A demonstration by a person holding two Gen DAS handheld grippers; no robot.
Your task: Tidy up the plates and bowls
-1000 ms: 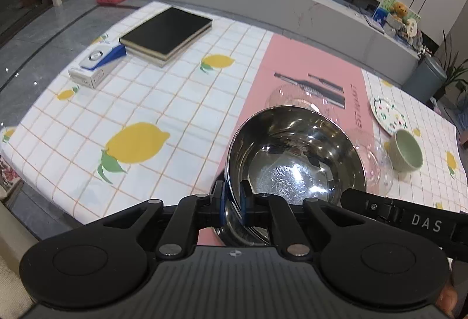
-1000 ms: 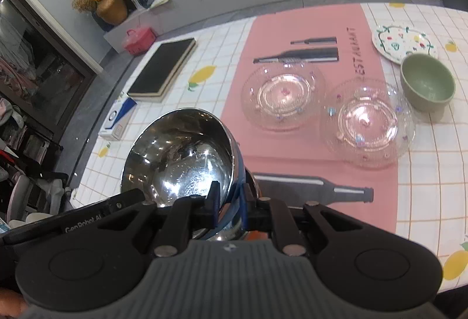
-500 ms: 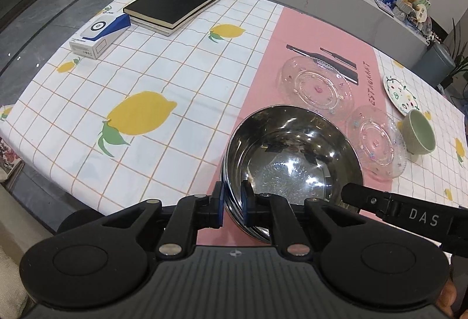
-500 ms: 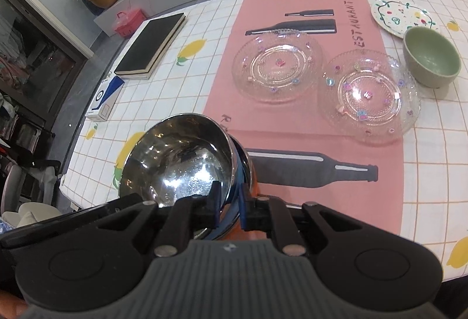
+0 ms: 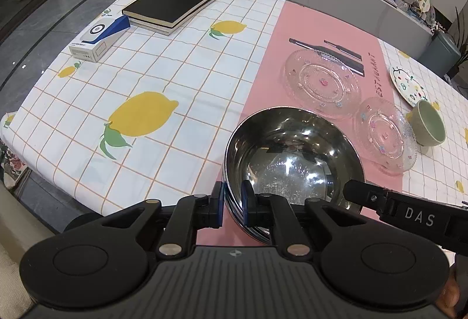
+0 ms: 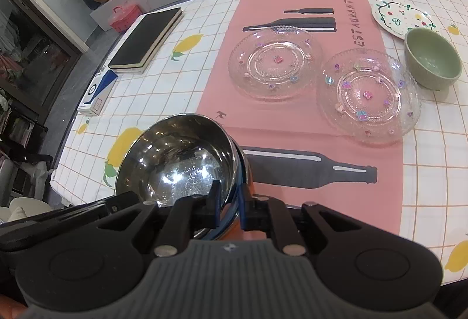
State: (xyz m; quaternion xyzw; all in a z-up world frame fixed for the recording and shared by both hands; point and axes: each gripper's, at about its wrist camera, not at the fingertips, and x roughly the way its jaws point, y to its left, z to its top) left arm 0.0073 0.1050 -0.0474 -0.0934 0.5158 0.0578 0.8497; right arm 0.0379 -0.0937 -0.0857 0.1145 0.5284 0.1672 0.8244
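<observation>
A shiny steel bowl is held between both grippers near the table's front edge, over the pink runner. My left gripper is shut on its left rim. My right gripper is shut on its right rim; the bowl also shows in the right wrist view. Farther back lie a large glass plate and a smaller glass plate. A green bowl and a white patterned plate sit at the right.
A stack of black books and a blue and white box lie at the far left of the lemon tablecloth. A grey bin stands beyond the table's right side. The table edge runs just below the steel bowl.
The steel bowl, held by both grippers, has come back toward the table's front edge and lower. The plates and green bowl have not moved.
</observation>
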